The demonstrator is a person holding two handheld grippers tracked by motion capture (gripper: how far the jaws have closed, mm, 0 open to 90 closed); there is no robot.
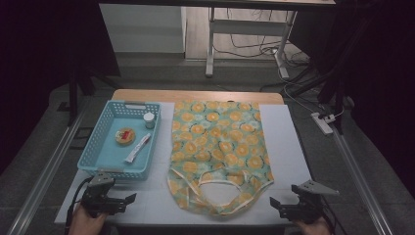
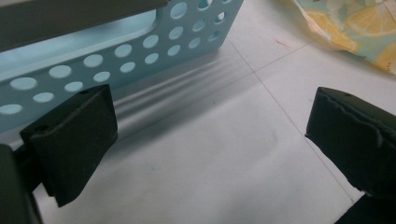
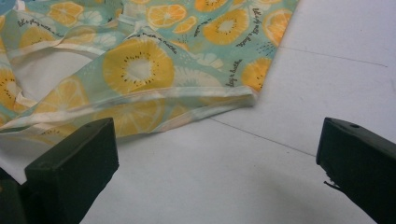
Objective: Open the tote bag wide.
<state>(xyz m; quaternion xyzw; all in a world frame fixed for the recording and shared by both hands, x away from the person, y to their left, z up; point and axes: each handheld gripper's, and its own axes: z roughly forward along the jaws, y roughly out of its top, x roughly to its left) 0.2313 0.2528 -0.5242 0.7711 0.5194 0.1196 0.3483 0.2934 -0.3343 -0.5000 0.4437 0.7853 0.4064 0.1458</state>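
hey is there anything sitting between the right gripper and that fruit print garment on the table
Nothing visible does. In the right gripper view, bare white table lies between the open jaws of the right gripper and the near edge of the fruit print garment. The blue basket sits off to the garment's left, out of that path.

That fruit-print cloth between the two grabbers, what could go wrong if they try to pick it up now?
The cloth is thin and lies flat on the table, so the open right gripper might pinch one layer only, or bunch the rumpled strap edge. The open left gripper sits close to the blue basket; a careless swing could nudge it and tip the small jar inside.
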